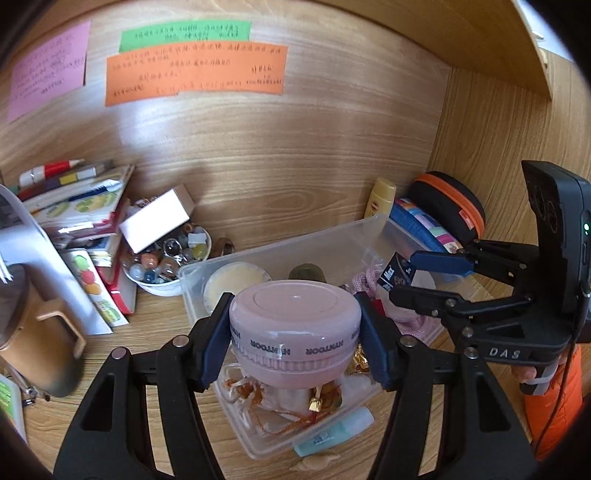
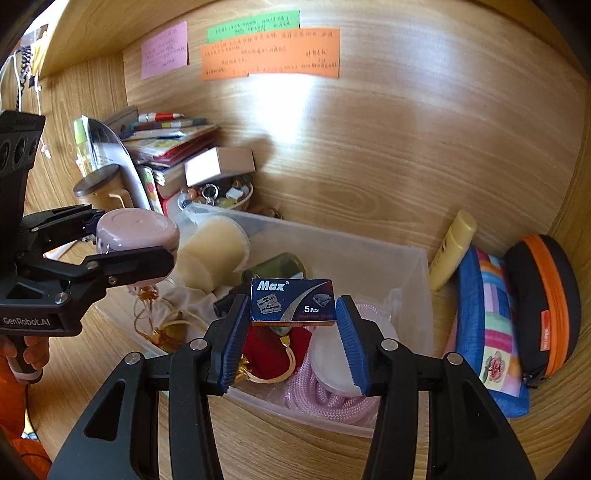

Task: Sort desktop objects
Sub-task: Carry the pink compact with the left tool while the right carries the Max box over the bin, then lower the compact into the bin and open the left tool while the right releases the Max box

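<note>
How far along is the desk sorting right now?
Done: the clear bin already holds several small items. In hand: the left gripper grips a pink jar and the right gripper a blue blade box, both over the bin. Left: the bowl of marbles and the yellow tube outside.

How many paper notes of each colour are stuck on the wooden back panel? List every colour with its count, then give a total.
Pink note: 1
Green note: 1
Orange note: 1
Total: 3
</note>
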